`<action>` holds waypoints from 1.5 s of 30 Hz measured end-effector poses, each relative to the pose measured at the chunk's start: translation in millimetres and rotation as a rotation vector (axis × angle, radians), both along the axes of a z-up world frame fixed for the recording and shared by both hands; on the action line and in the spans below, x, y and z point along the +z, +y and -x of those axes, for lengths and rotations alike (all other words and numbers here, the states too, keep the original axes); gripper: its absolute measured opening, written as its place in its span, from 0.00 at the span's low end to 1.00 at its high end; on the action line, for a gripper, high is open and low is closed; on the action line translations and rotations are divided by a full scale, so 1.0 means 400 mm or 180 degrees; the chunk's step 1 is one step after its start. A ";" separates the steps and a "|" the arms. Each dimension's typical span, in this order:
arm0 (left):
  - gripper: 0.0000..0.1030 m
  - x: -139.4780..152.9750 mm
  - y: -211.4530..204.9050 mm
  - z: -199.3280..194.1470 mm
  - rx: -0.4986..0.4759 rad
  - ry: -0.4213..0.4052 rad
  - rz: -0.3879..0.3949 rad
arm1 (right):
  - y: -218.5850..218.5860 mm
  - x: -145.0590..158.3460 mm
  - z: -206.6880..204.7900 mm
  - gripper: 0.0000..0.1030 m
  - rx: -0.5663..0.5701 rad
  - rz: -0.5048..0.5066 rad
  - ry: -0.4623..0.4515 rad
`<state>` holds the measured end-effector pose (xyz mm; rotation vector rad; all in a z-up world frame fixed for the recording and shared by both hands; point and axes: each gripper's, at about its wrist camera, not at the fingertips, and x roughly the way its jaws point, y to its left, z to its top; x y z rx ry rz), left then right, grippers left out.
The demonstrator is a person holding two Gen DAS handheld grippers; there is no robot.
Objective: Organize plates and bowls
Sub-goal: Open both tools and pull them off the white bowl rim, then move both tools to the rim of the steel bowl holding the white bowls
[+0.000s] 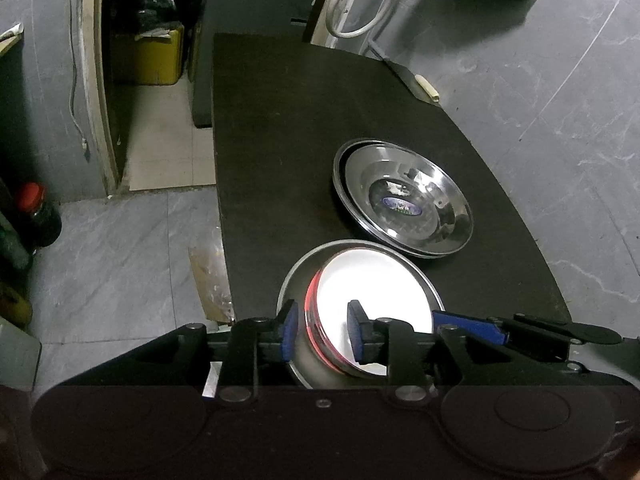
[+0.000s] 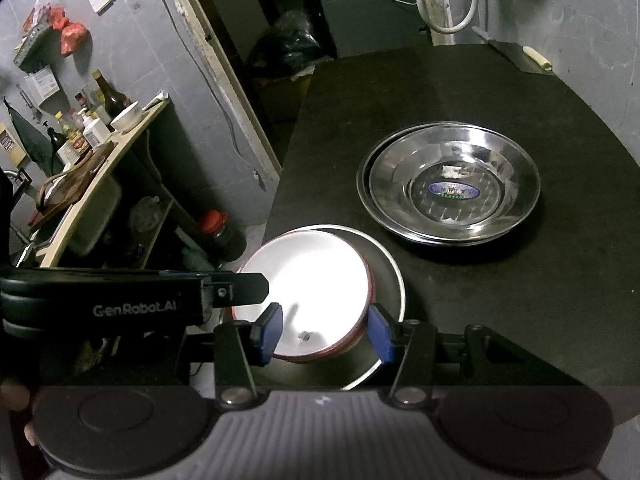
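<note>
At the desk's (image 1: 280,128) near-left corner, my left tongs (image 1: 322,330) and right tongs (image 2: 325,334) loosely straddle opposite rims of the white bowl (image 2: 308,280), gripping nothing, bare desk beyond.

Home kitchen, sauce bottles (image 2: 80,128) on counter (image 2: 120,148), grey tiled walls (image 2: 192,128)

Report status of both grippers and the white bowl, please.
Left gripper open, astride rim of red-rimmed white bowl. Right gripper open, astride opposite rim. Bowl rests in grey plate. Stacked steel plates beside, clear of grippers.
</note>
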<state>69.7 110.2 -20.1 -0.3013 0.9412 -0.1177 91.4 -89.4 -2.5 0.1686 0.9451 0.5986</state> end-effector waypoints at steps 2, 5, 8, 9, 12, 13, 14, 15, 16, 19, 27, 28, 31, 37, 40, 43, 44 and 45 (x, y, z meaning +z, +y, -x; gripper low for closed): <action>0.30 0.004 0.003 0.003 0.0001 -0.0023 0.0002 | -0.001 0.006 -0.001 0.51 -0.0009 -0.0002 -0.0012; 0.35 0.010 0.008 0.006 0.0011 -0.0061 -0.0002 | -0.003 0.013 0.000 0.51 -0.0025 0.0001 -0.0053; 0.44 0.015 0.014 0.009 0.0030 -0.0106 0.0031 | -0.007 0.021 0.003 0.51 -0.0050 -0.0005 -0.0092; 0.47 0.017 0.016 0.011 0.0035 -0.0127 0.0037 | -0.009 0.023 0.004 0.51 -0.0063 -0.0006 -0.0105; 0.54 0.024 0.018 0.016 0.0028 -0.0188 0.0035 | -0.011 0.029 0.005 0.53 -0.0106 -0.0008 -0.0120; 0.56 0.027 0.018 0.016 0.0023 -0.0212 0.0038 | -0.013 0.031 0.006 0.54 -0.0122 -0.0008 -0.0128; 0.59 0.030 0.020 0.018 0.0020 -0.0231 0.0039 | -0.015 0.033 0.006 0.54 -0.0138 -0.0008 -0.0136; 0.64 0.033 0.020 0.019 0.0021 -0.0251 0.0034 | -0.017 0.035 0.006 0.55 -0.0155 -0.0009 -0.0144; 0.66 0.035 0.021 0.020 0.0024 -0.0267 0.0025 | -0.019 0.036 0.004 0.55 -0.0169 -0.0011 -0.0149; 0.74 0.041 0.024 0.023 0.0035 -0.0323 0.0007 | -0.023 0.041 0.003 0.59 -0.0214 -0.0012 -0.0168; 0.93 0.051 0.052 0.030 0.0166 -0.0440 0.0015 | -0.022 0.057 0.005 0.75 -0.0311 0.0007 -0.0270; 0.94 0.051 0.058 0.032 0.0188 -0.0448 0.0021 | -0.021 0.058 0.005 0.77 -0.0319 0.0009 -0.0277; 0.99 0.047 0.071 0.034 0.0243 -0.0447 0.0029 | -0.019 0.059 0.004 0.84 -0.0339 0.0017 -0.0287; 0.99 0.042 0.098 0.039 0.0322 -0.0415 0.0063 | -0.006 0.064 0.002 0.95 -0.0363 0.0100 -0.0314; 0.99 0.039 0.107 0.041 0.0358 -0.0392 0.0064 | -0.001 0.066 0.003 0.99 -0.0386 0.0167 -0.0349; 0.99 0.037 0.114 0.042 0.0384 -0.0363 0.0030 | 0.006 0.068 0.007 1.00 -0.0398 0.0226 -0.0381; 0.99 0.037 0.116 0.043 0.0387 -0.0356 0.0012 | 0.007 0.067 0.007 1.00 -0.0399 0.0240 -0.0384; 0.99 0.037 0.117 0.044 0.0392 -0.0355 -0.0009 | 0.009 0.067 0.008 1.00 -0.0404 0.0252 -0.0387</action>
